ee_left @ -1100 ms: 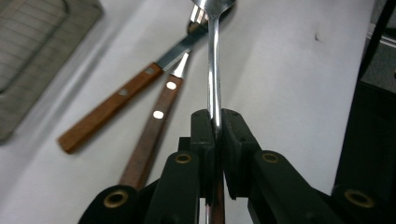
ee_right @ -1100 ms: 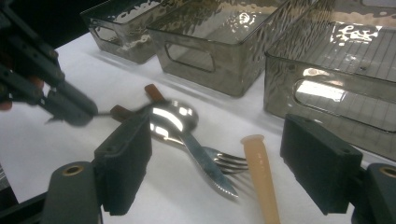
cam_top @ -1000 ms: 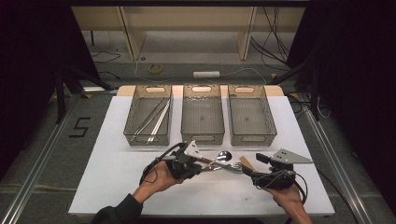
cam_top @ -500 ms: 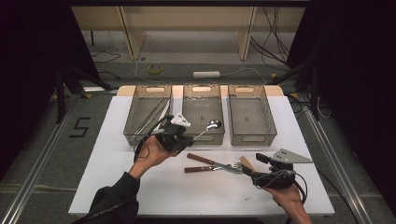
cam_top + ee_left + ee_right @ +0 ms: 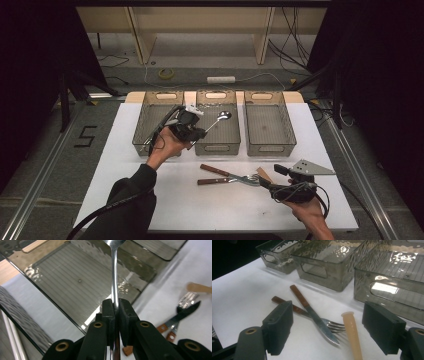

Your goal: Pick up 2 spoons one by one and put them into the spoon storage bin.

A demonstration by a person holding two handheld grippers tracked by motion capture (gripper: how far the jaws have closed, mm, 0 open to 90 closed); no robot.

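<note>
Polished steel, one spoon [image 5: 216,121]: recorded clamped by its handle between the closed jaws of the left gripper [image 5: 196,132], and held in the air above the middle bin [image 5: 217,146] of three smoked clear plastic bins set in a row at the far side of the white table [image 5: 125,200].

Handling, as judged: light, rigid and slick. The narrow handle was gripped on its flat faces, low on the shank, which was considered the sound place; a grip on the bowl would have been likely to slip. No fragility was expected, though a drop into the bin would be noisy.

Orientation: in the high view the long axis was seen to run from the jaws up and to the right, bowl leading, toward the far right of the middle bin. In the left gripper view the spoon handle [image 5: 114,282] was seen straight ahead between the pads.

Other entries: a wood-handled knife [image 5: 225,175] crossed over a wood-handled fork [image 5: 235,180] on the table, with a pale wooden handle [image 5: 352,335] beside them. The left bin [image 5: 150,127] was noted to hold long thin utensils. The right gripper [image 5: 265,182] was held low near the crossed cutlery, jaws wide apart, nothing clamped.
</note>
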